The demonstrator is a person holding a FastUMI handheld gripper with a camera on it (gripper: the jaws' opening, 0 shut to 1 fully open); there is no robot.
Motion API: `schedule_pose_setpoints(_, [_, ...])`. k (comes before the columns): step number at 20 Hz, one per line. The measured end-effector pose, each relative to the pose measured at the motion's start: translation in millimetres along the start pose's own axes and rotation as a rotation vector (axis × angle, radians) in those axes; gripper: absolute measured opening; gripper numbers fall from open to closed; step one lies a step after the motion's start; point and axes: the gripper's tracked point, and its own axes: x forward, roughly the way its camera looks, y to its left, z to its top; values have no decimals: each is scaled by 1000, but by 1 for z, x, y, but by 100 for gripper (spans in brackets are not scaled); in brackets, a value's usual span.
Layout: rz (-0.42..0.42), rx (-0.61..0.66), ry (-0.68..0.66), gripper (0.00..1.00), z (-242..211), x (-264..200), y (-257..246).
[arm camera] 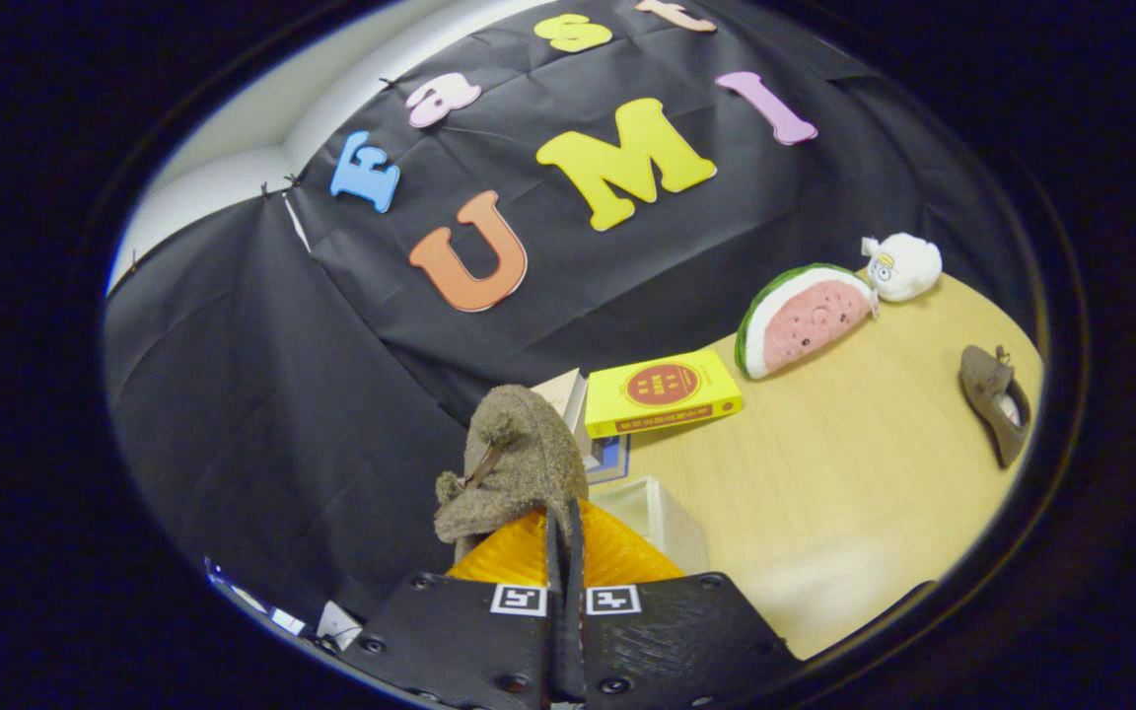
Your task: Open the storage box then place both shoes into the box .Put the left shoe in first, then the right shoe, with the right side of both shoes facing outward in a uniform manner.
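Right now the gripper (pixel 564 552) has its two fingers pressed almost together on the edge of a fuzzy brown slipper-like shoe (pixel 514 463). The shoe hangs from that pinch, lifted clear of the pale wooden table (pixel 844 493). I think it is held high so it can go over the wall of the white storage box (pixel 662 513), which sits just ahead of the fingers. The second fuzzy brown shoe (pixel 997 399) lies far off on the table, waiting its turn. A yellow book (pixel 662 392) rests beyond the box, with a soft watermelon-slice toy (pixel 805 320) behind it.
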Motion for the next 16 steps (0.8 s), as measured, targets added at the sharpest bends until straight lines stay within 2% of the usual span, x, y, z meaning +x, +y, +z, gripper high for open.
schedule_pose_setpoints(4, [-21, 123, 11, 0, -32, 25, 12])
schedule_pose_setpoints(11, [-95, 122, -39, 0, -80, 48, 18])
schedule_pose_setpoints(16, [-145, 146, -9, 0, -113, 63, 8])
